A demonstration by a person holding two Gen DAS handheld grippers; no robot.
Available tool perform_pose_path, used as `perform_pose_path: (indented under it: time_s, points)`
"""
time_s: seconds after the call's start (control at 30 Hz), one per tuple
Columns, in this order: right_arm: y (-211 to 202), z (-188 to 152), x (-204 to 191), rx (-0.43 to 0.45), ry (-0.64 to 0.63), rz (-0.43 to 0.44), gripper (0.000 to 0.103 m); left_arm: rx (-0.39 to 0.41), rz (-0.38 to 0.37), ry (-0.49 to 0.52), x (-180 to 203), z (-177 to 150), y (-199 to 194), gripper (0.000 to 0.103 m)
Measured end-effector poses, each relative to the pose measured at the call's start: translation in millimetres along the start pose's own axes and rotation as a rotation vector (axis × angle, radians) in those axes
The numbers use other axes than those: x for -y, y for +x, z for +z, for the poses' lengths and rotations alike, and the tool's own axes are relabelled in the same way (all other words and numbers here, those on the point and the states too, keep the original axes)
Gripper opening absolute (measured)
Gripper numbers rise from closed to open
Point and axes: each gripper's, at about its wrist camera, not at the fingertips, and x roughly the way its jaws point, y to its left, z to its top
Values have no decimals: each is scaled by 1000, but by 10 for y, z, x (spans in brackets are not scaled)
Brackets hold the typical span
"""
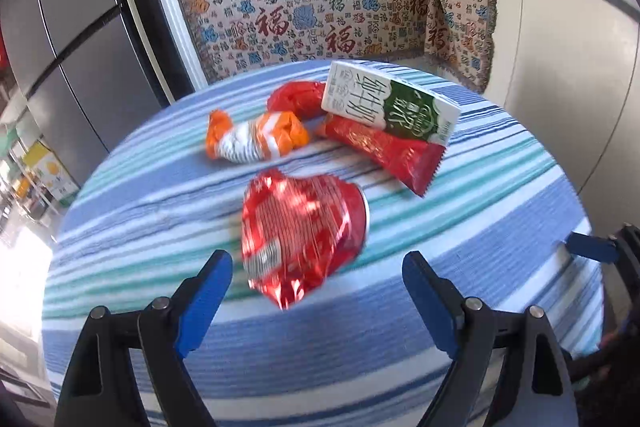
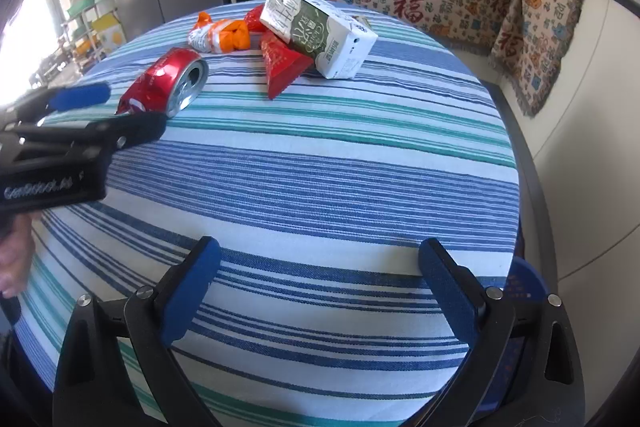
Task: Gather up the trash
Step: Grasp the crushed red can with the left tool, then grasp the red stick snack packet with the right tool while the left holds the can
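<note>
Five pieces of trash counted on round table with blue, white and teal striped cloth (image 2: pixel 320 179), bunched in upper half of both frames.

Left wrist view, left to right:
- Crumpled orange-and-white plastic wrapper (image 1: pixel 256 139), left of centre, lying flat, twisted at both ends.
- Crushed red aluminium can (image 1: pixel 304 243), centre, on its side, nearest piece to left gripper (image 1: pixel 318 289). Blue-padded jaws spread wide, nothing between them; can sitting just ahead of and between the pads, not touched. Judged: can lined up as first pick, being closest and apart from the heap.
- Crumpled red plastic bag (image 1: pixel 296 99), upper centre, partly tucked behind carton.
- Flat red foil packet with serrated edge (image 1: pixel 384 151), right of centre, pinned under carton.
- White-and-green rectangular milk carton (image 1: pixel 388 103), upper right of centre, tilted, propped on packet; probably to be lifted before packet comes free.

Right wrist view, left to right:
- Left gripper entering from left edge, open jaws flanking near end of can (image 2: pixel 168 83); open mouth of can facing right.
- Wrapper (image 2: pixel 220 35), packet (image 2: pixel 284 65), carton (image 2: pixel 320 35) along upper centre, touching or overlapping.
- Right gripper (image 2: pixel 320 287) at bottom of frame, jaws wide apart, holding nothing, over bare cloth well short of trash. Judged: parked clear to leave room for left side.
- Dark blue round bin (image 2: pixel 528 279) glimpsed at lower right past table edge; likely drop point, not certain.
</note>
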Motion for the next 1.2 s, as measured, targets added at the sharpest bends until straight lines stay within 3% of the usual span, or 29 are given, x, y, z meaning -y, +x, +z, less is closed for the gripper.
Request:
perform_pose_path:
  time_s: [0.17,0.2,0.27,0.43,0.6,0.83,0.87,0.97,1.13,1.2]
  points:
    - [-24,16,35,-9,17,20,99,3,51,25,-12,97,199,87]
    - [-43,22,58,-2,27,27,99,6,51,23,-41,102,211,84]
    - [-112,50,104,34,39,32,99,12,18,7,-108,98,214,53]
    - [-139,215,144,91,30,43,98,38,-10,-4,-233,79,122,44]
    - [101,495,234,42,114,125,79,56,-66,-38,-448,13,-77,36]
    - [479,852,153,11,253,215,60,51,-115,-104,-705,-145,-222,36]
    - [518,889,127,12,268,214,52,51,-120,-110,-723,-156,-236,36]
    - [565,932,85,22,296,208,15,50,-137,-134,-823,-201,-281,36]
    - [352,836,-61,42,246,195,4,52,-166,-170,-972,-290,-361,35]
    - [177,726,-161,44,206,183,4,53,-176,-183,-1015,-336,-397,35]
